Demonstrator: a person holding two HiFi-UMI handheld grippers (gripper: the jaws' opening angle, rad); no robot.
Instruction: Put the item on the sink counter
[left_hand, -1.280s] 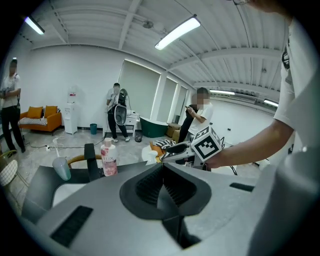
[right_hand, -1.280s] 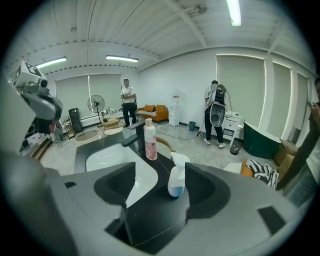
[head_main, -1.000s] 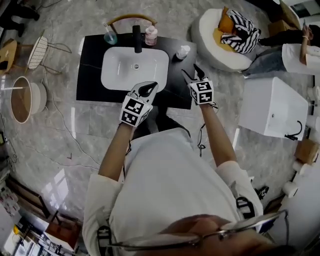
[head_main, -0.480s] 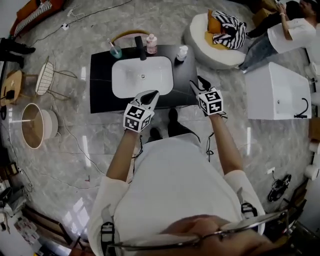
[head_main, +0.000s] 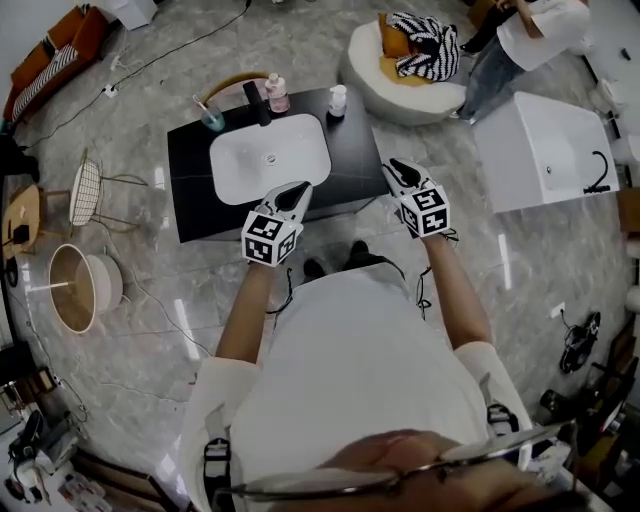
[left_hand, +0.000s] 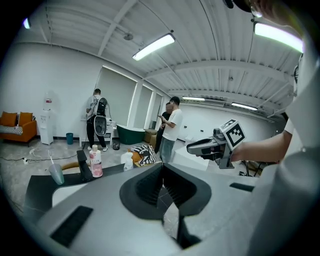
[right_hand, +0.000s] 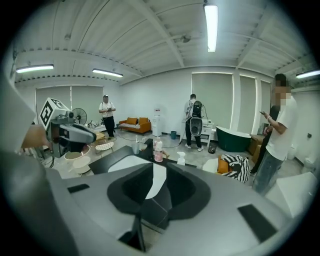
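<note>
The black sink counter (head_main: 190, 170) holds a white basin (head_main: 270, 158) with a black faucet (head_main: 258, 100). Along its back edge stand a pink bottle (head_main: 277, 93), a white spray bottle (head_main: 338, 98) and a teal cup (head_main: 211, 118). My left gripper (head_main: 298, 188) hovers at the counter's front edge, shut and empty. My right gripper (head_main: 392, 165) hangs off the counter's front right corner. Its jaws are closing, a wedge of gap still shows, and nothing is between them. In the right gripper view the pink bottle (right_hand: 158, 150) and spray bottle (right_hand: 180, 158) stand beyond the jaws.
A white pouf (head_main: 400, 75) with a striped cloth lies behind the counter at right. A white bathtub-like box (head_main: 545, 150) stands at far right. A wire chair (head_main: 85, 190) and a round basket (head_main: 75, 285) are at left. People stand in the background.
The right gripper's jaws have drawn closer together. The head view has swung, so the counter now sits further up and left. Both grippers stay near its front edge.
</note>
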